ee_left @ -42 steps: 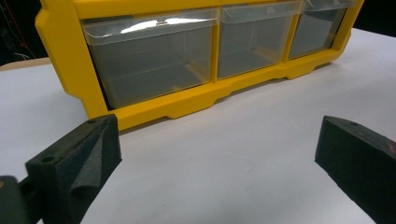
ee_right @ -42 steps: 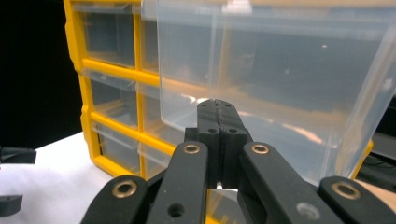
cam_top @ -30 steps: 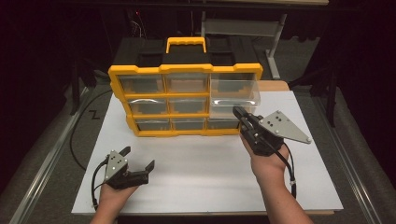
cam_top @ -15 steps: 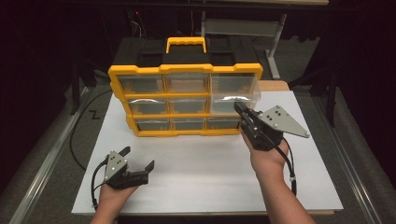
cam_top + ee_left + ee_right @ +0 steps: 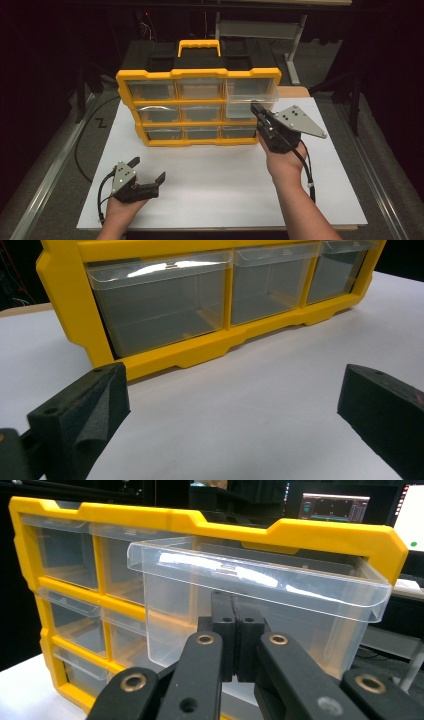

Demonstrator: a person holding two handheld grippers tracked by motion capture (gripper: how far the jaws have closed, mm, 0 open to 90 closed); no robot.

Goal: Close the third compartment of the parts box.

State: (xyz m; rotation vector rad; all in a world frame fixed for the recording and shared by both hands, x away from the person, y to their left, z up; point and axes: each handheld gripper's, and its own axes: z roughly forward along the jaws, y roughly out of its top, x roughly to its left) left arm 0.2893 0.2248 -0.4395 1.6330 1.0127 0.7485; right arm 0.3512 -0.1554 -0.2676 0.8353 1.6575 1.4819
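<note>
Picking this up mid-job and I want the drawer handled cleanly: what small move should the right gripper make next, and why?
Probably ease the right gripper forward to push the clear plastic top-right drawer in. Its jaws are shut, tips against the drawer's front wall below the lip, and the drawer juts out of the yellow plastic organiser cabinet while its neighbours sit flush. If opening is intended, pull back instead; I cannot tell which.
</note>
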